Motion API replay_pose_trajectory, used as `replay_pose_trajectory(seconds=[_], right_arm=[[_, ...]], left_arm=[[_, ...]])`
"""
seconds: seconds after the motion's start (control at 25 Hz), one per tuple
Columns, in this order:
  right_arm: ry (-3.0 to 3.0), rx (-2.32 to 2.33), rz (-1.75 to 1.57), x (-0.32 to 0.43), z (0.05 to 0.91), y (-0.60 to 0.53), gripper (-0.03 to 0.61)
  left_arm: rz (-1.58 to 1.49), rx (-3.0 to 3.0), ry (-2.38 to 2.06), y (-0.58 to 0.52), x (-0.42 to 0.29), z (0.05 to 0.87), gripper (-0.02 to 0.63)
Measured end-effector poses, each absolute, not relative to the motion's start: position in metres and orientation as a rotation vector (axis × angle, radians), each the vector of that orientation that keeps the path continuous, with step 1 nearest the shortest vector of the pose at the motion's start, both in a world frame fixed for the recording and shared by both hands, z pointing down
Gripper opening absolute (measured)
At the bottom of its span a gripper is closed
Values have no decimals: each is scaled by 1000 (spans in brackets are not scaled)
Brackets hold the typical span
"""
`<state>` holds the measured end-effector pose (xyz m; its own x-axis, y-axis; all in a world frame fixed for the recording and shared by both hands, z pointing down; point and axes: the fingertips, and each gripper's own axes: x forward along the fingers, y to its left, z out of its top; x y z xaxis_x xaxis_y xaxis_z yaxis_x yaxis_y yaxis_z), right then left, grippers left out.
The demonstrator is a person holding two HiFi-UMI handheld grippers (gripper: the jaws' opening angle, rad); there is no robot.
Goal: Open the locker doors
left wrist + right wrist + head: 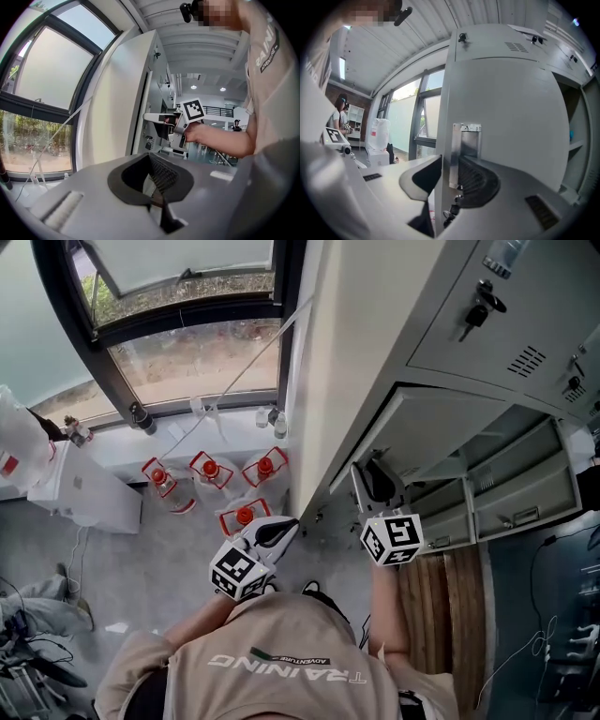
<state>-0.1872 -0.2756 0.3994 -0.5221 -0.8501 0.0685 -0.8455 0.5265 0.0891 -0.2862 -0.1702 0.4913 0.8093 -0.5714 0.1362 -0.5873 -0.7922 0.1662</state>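
Pinching upright edge of door (501, 117), frame centre, with right gripper (449, 164); holding left gripper (151, 161) closed, empty, farther off, head view's lower left.

The head view's top edge cuts off the upper locker door (534, 306).

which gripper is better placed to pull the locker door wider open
The right gripper: its fingers clamp the locker door at its edge. The left gripper is empty, held back from the lockers.

Light grey locker door (501, 117), red-capped clear bottles (210, 472).
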Motion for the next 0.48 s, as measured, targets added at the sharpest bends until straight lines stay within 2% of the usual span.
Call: replay_pose_trajectory(seconds=[0.48], right_arm=[[-2575, 1577, -70, -133, 400, -184, 100]], left_arm=[[136, 2812, -685, -136, -242, 501, 6]])
